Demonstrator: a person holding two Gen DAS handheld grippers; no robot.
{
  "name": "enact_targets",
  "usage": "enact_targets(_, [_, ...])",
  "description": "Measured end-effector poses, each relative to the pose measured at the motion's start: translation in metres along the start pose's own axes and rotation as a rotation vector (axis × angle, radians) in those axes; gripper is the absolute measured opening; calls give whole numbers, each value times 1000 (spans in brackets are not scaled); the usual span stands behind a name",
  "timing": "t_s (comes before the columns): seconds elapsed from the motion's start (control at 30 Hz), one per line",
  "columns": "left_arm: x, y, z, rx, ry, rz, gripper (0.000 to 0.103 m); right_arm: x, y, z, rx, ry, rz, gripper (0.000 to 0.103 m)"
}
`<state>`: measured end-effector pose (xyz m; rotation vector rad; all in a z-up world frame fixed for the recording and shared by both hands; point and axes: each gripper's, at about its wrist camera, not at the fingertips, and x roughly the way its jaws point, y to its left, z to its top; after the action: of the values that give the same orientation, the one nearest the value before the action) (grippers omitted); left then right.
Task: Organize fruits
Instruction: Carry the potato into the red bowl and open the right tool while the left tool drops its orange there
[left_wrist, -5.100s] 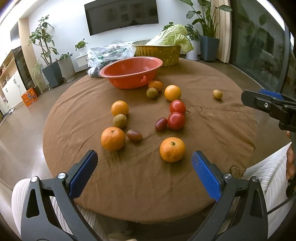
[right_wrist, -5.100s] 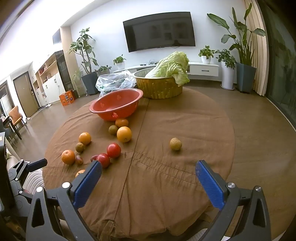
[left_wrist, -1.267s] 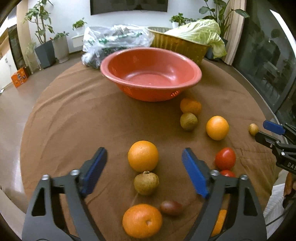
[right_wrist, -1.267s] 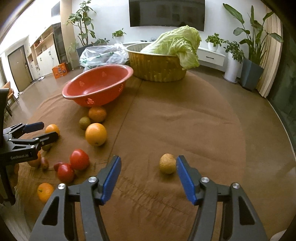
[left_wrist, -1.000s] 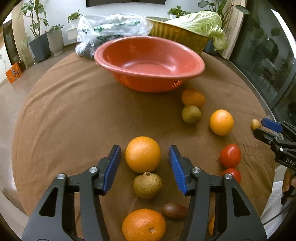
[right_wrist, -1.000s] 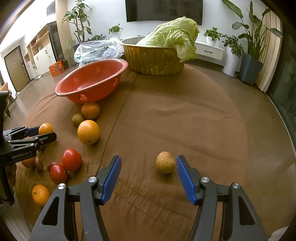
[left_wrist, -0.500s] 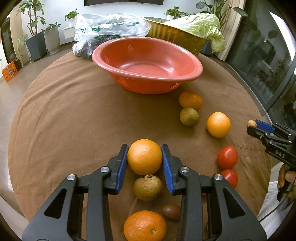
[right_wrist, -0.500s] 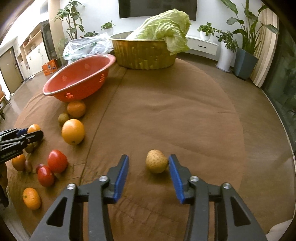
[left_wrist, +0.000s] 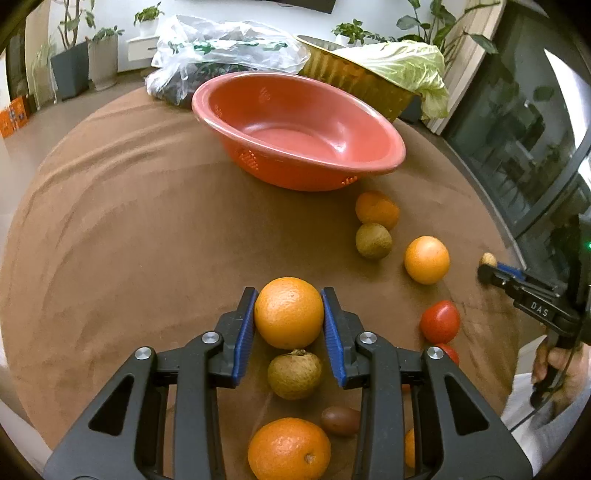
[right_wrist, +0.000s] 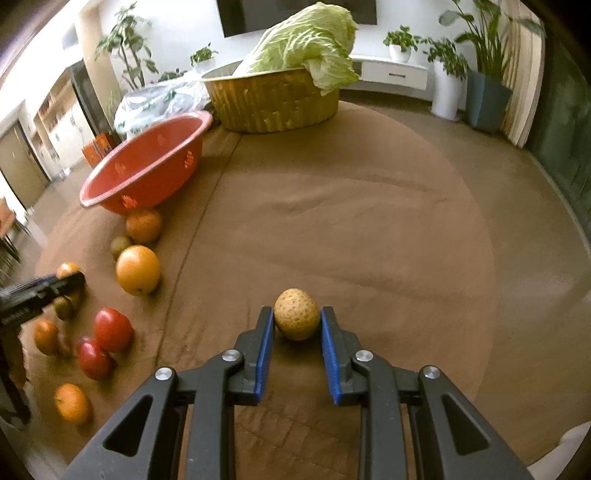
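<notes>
My left gripper (left_wrist: 289, 314) clamps an orange (left_wrist: 289, 312) on the desk (left_wrist: 110, 240), short of the red bowl (left_wrist: 295, 129); my right gripper (right_wrist: 297, 325) pinches a speckled yellow fruit (right_wrist: 296, 319) (farther from that bowl).

The bowl (left_wrist: 295, 133) sits behind the scattered fruits (left_wrist: 373, 240), before the basket (left_wrist: 354, 85).

A cabbage (right_wrist: 310, 40) sits in a gold basket (right_wrist: 273, 99) at the far edge of the brown tablecloth (right_wrist: 351, 221), beside a plastic bag (left_wrist: 225, 40); potted plants (right_wrist: 447, 77) line the wall
</notes>
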<state>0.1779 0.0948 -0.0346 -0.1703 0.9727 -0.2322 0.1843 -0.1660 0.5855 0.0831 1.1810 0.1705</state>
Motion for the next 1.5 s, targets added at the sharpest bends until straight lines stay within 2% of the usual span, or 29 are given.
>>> enact_targets(0.33, [-7, 0, 5, -15, -19, -49, 32, -7, -10, 4, 173, 0, 262, 27])
enact_targets(0.53, [-21, -1, 18, -22, -59, -85, 32, -10, 4, 21, 189, -25, 380, 27])
enact_targets(0.77, [-35, 2, 52, -11, -117, -87, 32, -6, 37, 65, 163, -67, 482, 27])
enact_targets(0.93, [-36, 2, 76, 13, -144, -72, 32, 4, 66, 91, 119, -79, 506, 27])
enact_targets(1.1, [-24, 2, 93, 28, -136, -54, 32, 19, 88, 111, 81, -71, 496, 27])
enact_targets(1.5, [6, 4, 105, 44, -116, 17, 33, 39, 93, 122, 37, -71, 402, 32])
